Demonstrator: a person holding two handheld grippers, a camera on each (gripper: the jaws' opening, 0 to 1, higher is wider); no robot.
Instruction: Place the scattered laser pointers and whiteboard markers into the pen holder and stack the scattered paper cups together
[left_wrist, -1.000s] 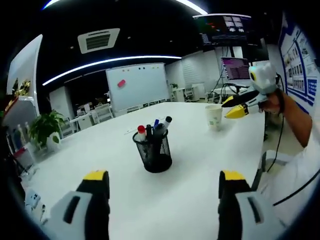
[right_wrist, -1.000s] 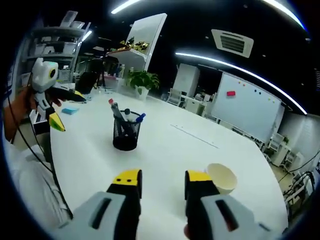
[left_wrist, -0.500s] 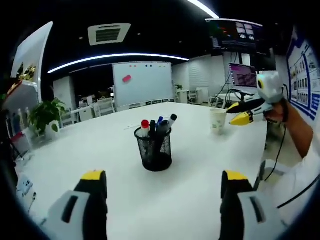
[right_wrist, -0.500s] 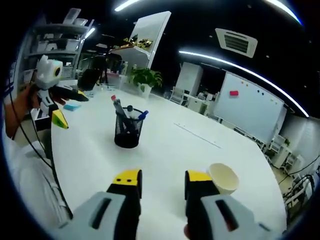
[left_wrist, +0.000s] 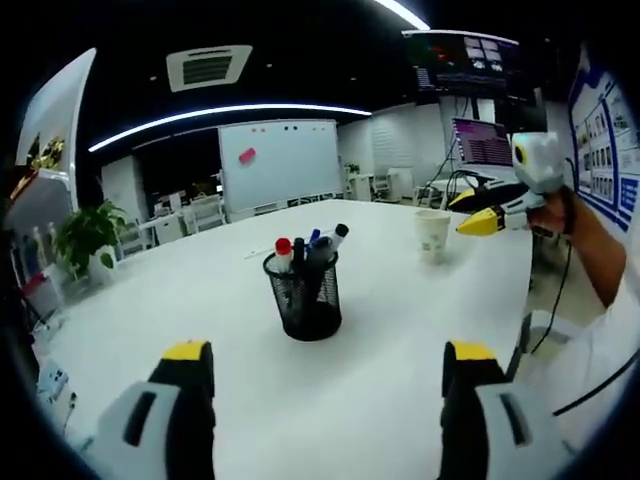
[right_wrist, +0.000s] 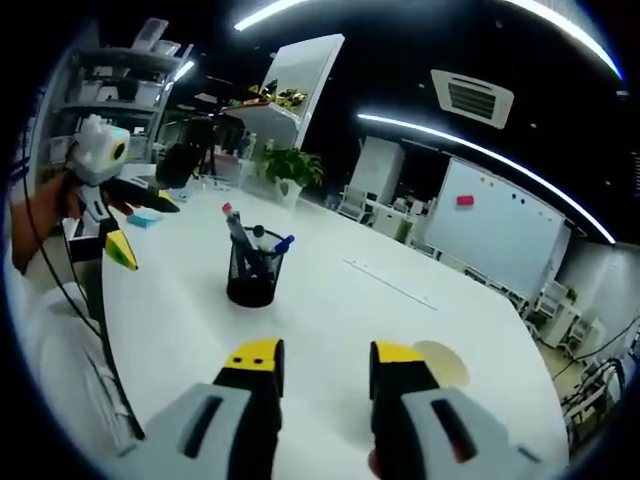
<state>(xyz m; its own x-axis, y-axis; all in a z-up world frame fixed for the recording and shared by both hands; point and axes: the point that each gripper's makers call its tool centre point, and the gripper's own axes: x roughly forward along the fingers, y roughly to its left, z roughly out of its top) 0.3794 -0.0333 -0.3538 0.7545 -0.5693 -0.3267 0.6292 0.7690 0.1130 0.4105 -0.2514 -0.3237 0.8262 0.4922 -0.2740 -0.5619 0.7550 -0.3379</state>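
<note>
Just off the tips of my right tongs (right_wrist: 323, 362), slightly to their right, a paper cup (right_wrist: 440, 362) is standing mouth-up on the white worktop (right_wrist: 330, 300), its rim peeking out behind the right-hand jaw. I am holding these tongs partly spread and empty, the gap between the yellow tips looking narrower than the cup's mouth, so by my reckoning they will need to widen and swing a touch rightward before they can take the rim.

Farther out and to the left, the black mesh pen holder (right_wrist: 251, 278) is standing upright with markers (right_wrist: 238, 233) and pointers already leaning in it, their long axes tilting up and away from me.

Across the worktop, my left tongs (left_wrist: 328, 358) are hanging spread wide and empty, pointing almost straight at the same pen holder (left_wrist: 303, 296), which is sitting well apart from them. From that side the paper cup (left_wrist: 432, 233) is standing beyond the holder and to the right, with the right tongs (left_wrist: 478, 215) hovering just beside it.

Nearest to the cup, then, is my right hand; the left is far off it. No loose marker or pointer is lying on the worktop that I can make out, and whether the cup is one or a stack I cannot tell.
</note>
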